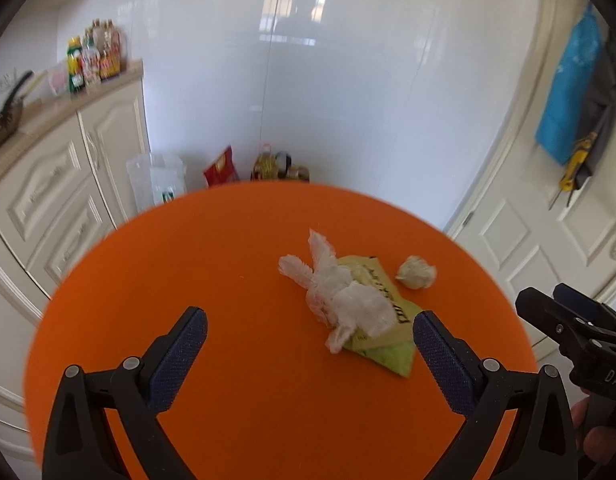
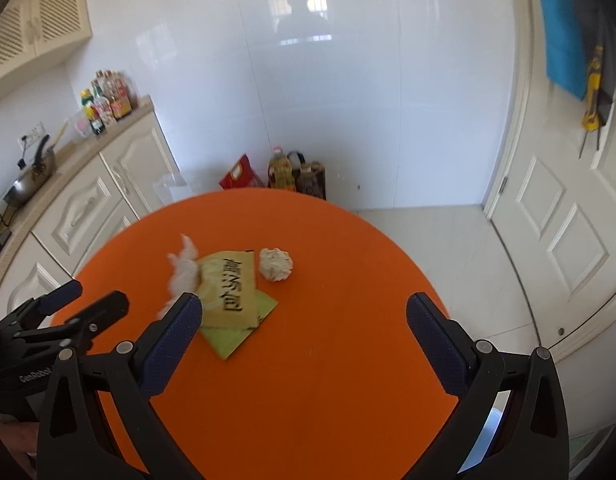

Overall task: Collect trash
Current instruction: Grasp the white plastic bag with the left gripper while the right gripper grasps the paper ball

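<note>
Round orange table in a white-tiled kitchen, strewn with litter near its middle. Torn white tissue paper draped across a yellow-green flat packet printed with black characters, the packet overlapping a lighter green sheet beneath. Just beside the packet, apart from it, a crumpled off-white paper ball. From the right wrist view, the same cluster: tissue at the packet's left edge, packet face up, green sheet poking out below, ball near the packet's upper right corner.

Left gripper poised above the table with jaws spread wide, gripping nothing, its right fingertip close to the packet's lower corner. Right gripper likewise spread apart and empty over bare tabletop, its left fingertip overlapping the tissue and packet edge in view.

Behind, cream panelled cabinets topped with sauce bottles, oil bottles on the floor by the wall, and a white panelled door.
</note>
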Demonstrator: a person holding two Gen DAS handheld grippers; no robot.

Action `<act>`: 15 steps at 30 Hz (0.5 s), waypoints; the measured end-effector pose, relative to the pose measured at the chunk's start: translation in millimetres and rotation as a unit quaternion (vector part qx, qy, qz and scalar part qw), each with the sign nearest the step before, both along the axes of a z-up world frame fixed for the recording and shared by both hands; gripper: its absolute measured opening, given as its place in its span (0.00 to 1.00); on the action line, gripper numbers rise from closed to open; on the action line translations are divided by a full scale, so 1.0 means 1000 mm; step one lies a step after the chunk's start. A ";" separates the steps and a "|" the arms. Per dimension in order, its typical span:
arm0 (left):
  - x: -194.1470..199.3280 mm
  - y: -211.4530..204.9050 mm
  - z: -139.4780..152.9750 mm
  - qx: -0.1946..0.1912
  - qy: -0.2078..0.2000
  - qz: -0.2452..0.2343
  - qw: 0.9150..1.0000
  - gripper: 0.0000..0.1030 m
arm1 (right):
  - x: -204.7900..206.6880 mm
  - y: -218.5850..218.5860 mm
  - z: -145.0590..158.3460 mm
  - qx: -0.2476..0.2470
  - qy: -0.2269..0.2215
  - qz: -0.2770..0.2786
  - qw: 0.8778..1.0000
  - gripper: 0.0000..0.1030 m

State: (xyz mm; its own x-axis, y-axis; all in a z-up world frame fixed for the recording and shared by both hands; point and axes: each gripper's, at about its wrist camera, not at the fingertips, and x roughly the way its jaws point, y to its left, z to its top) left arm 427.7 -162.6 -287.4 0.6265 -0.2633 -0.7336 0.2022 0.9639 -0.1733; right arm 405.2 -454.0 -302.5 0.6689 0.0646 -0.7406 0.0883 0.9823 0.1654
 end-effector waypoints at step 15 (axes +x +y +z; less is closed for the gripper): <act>0.156 -0.026 -0.044 -0.114 0.081 -0.059 0.988 0.45 | 0.088 0.012 -0.068 0.007 0.063 0.047 0.997 0.87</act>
State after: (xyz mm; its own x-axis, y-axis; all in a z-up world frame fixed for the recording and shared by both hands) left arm 583.4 -188.9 -331.9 0.4614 -0.4971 -0.7348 0.2627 0.8677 -0.4221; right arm 493.4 -442.5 -370.2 0.5607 0.1332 -0.8173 0.0164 0.9850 0.1717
